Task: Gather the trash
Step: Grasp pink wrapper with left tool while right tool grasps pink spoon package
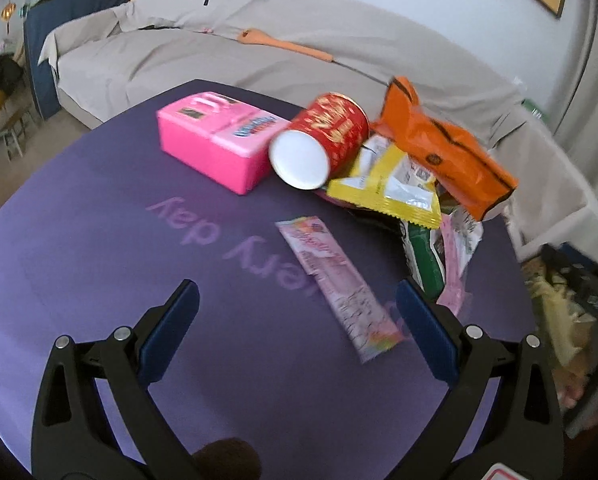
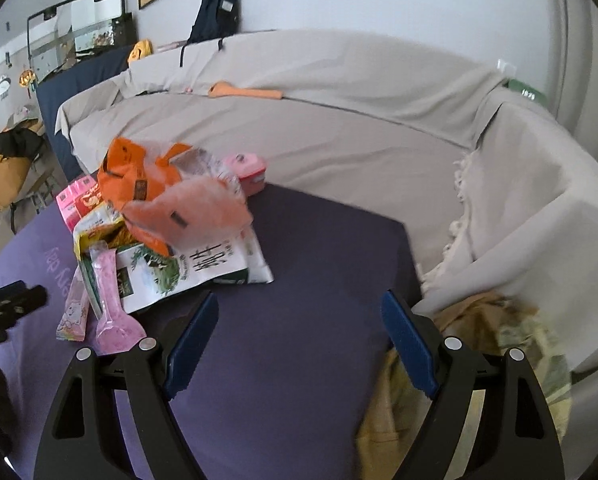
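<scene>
Wrappers are heaped on the purple counter (image 1: 99, 248); nearest lies a pink wrapper (image 1: 335, 280) ahead of the left gripper (image 1: 299, 312), jaws wide and empty. Beyond are a yellow packet (image 1: 387, 184), red can (image 1: 323, 140) and orange bag (image 1: 443, 148). The right gripper (image 2: 299, 328) likewise gapes, empty.

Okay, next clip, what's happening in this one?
A person holds a two-finger tool in each hand over a purple table strewn with snack trash. Both the left tool and the right tool are open and empty; nothing is picked up yet. A pink wrapper lies just ahead of the left tool. Behind it sit a red can on its side, a pink box, and a heap with a yellow packet and an orange bag.
</scene>
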Demonstrator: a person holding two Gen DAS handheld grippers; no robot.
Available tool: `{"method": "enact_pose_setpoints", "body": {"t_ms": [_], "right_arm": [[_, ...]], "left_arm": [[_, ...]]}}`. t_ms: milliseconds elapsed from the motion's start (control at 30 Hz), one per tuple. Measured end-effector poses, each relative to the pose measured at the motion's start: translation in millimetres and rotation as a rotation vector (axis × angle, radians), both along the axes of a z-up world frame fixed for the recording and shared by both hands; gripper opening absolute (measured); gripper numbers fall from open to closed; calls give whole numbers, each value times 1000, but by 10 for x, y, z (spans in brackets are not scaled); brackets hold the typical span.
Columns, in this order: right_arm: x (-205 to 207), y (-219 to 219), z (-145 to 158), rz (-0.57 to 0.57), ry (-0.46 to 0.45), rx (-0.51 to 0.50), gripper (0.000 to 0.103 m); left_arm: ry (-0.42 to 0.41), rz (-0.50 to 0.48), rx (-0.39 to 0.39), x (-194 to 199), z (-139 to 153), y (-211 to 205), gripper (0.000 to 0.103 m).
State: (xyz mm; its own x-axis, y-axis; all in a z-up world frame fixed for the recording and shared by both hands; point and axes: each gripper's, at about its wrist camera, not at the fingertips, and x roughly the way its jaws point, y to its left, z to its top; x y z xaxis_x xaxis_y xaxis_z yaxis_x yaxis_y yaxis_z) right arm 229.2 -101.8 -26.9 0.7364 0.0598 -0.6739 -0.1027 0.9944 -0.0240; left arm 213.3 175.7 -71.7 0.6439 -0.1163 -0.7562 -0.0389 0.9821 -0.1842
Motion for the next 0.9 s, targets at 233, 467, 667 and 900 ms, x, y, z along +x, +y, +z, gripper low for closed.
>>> {"method": "enact_pose_setpoints", "body": {"t_ms": [233,467,667,900], "right_arm": [[9,-270,35,-27,-12,40,80],[46,-241,-28,-16,-1,49,80],[5,91,-91,76,25,81,80],[-33,735,-317,269,104,86,80]], "left_arm": [[68,-13,51,213,-143,-206,72],[100,0,19,243,-161,-120,25],[39,-50,-94,9,-55,208,9],[-11,-56,-65,-187,60,413,9]]}}
